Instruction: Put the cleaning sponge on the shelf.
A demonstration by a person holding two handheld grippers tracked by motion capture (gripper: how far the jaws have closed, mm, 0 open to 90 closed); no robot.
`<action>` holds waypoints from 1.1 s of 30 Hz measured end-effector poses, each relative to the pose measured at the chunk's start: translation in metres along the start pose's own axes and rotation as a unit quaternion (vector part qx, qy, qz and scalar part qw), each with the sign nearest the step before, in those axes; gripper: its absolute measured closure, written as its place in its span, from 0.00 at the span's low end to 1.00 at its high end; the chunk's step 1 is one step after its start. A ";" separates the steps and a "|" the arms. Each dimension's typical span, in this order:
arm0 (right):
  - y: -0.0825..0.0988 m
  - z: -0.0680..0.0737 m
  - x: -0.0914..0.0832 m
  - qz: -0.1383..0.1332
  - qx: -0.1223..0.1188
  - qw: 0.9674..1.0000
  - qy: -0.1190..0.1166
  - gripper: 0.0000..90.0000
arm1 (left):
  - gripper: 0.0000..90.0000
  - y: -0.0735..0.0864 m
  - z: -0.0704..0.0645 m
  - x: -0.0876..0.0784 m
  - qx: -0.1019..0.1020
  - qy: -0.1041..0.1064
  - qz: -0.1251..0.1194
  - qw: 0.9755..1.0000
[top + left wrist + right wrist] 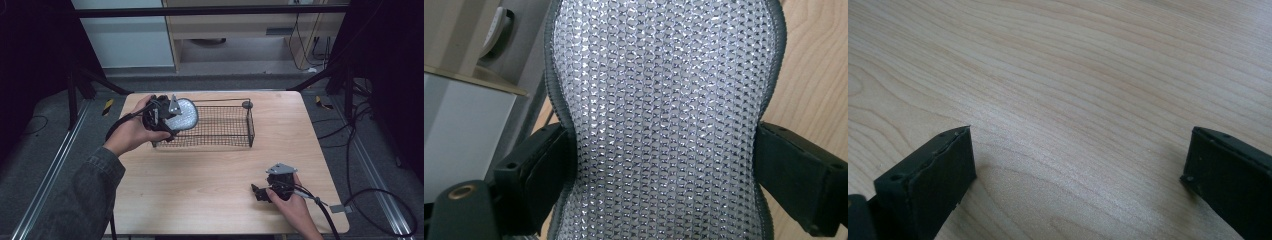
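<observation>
A silver mesh scrubbing pad (182, 114) with a grey edge is held above the left end of a black wire basket (231, 141). My left gripper (165, 119) is shut on the pad; in the left gripper view the pad (664, 115) is pinched at its waist between both jaws. My right gripper (259, 192) rests low at the table's near right, pointing left. Its jaws stand wide apart over bare wood in the right gripper view (1080, 160), with nothing between them.
The wooden table (200, 190) carries the basket at its far middle. A small dark round knob (247, 104) sits at the basket's far right corner. Cables trail off the table's right side. Dark frame legs stand at the far left and right.
</observation>
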State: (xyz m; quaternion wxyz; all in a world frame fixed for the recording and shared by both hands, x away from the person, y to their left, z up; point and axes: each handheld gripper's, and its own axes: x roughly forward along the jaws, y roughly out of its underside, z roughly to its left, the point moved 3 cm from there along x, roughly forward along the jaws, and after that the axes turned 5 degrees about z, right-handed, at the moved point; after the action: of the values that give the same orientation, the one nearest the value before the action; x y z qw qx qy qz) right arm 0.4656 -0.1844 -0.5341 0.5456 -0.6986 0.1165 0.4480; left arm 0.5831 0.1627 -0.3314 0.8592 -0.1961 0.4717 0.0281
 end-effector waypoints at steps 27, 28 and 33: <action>0.000 0.000 0.000 -0.001 0.000 1.000 0.000 0.00 | 0.11 -0.012 0.016 0.020 0.006 -0.015 0.005 1.000; 0.000 0.000 0.000 -0.001 0.000 1.000 0.000 0.00 | 0.11 -0.012 0.017 0.022 0.005 -0.014 0.005 1.000; 0.000 0.000 0.000 0.000 0.000 1.000 0.000 0.00 | 0.11 -0.012 0.019 0.031 0.005 -0.011 0.008 1.000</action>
State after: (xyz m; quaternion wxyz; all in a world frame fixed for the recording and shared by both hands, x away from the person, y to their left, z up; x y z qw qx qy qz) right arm 0.4656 -0.1844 -0.5341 0.5457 -0.6985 0.1163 0.4481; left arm 0.6184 0.1543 -0.3435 0.8649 -0.1872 0.4644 0.0345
